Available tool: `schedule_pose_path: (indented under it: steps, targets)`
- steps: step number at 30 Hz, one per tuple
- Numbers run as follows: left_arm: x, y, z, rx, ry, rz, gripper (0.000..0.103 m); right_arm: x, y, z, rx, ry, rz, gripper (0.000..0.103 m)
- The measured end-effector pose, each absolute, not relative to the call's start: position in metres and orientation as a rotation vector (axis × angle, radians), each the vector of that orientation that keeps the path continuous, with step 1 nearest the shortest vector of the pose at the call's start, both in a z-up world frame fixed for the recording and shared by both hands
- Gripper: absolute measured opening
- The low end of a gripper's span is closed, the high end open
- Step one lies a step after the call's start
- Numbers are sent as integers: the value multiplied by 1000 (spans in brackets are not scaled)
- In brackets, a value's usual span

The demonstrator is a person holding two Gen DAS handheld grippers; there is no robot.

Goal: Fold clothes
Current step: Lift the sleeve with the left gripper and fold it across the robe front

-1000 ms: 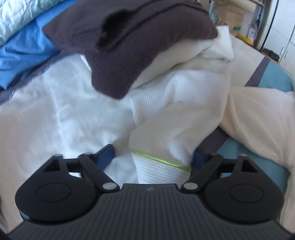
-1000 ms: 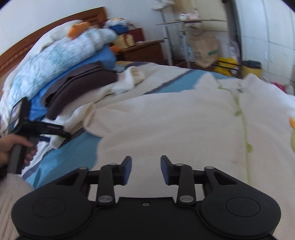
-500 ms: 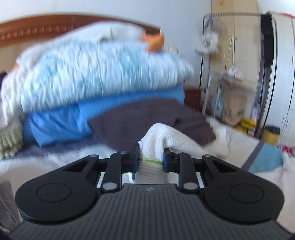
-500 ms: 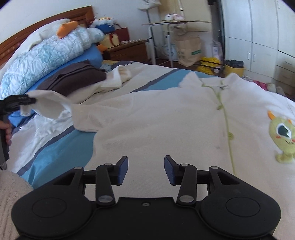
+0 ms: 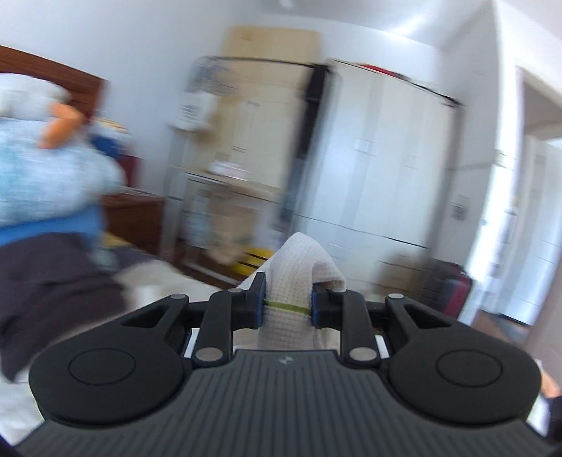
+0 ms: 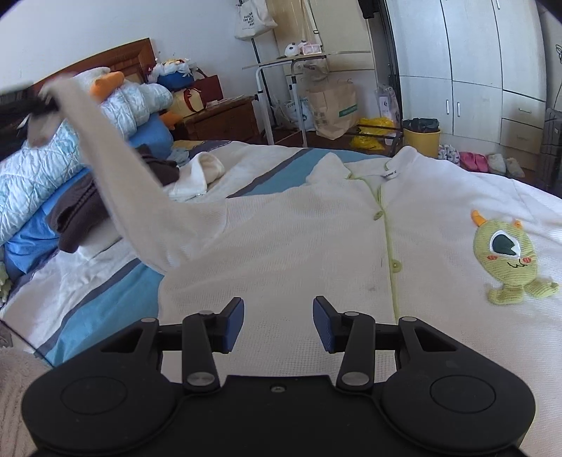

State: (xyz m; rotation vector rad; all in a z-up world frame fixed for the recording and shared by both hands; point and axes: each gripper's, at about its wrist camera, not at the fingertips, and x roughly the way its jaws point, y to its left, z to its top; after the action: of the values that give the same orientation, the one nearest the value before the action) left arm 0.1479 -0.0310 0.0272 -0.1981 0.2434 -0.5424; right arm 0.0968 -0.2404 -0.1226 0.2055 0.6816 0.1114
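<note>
Left wrist view: the left gripper (image 5: 287,309), lately low on the bed (image 6: 105,306), now lifts the clamped sleeve cuff (image 5: 286,298) for folding; the right gripper (image 6: 278,323) hovers open, empty.

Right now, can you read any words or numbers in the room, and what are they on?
White tote bag hanging on the wall: dark printed lines, too small to read.
Brown paper bag: green label, unreadable.
Neck tag in the white pyjama top: too tiny to read.
Nothing else shows readable text.
</note>
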Motion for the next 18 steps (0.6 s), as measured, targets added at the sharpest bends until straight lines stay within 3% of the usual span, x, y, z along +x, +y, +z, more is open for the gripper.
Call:
schedule_pose_path:
  steps: [7,8,9,13,16,18]
  targets:
    - [159,-139,-21,-165,444,-768,25,91,-253,-121,247,641,140,51]
    - [164,-147,-34,-168,491,-786,27,90,-255,-122,253,633,149,52]
    - [173,-153,-50,-182,571,-811,37,90,-256,-123,256,625,162,52]
    - [212,-148,-111,-214,882,-898,43,94,-255,-134,223,659,230,54]
    - [223,-126,-121,-167,914,-866,43,104,-255,-151,210,704,196,54]
    - [231,-105,-113,-127,874,-812,50,112,-262,-162,260,733,166,54]
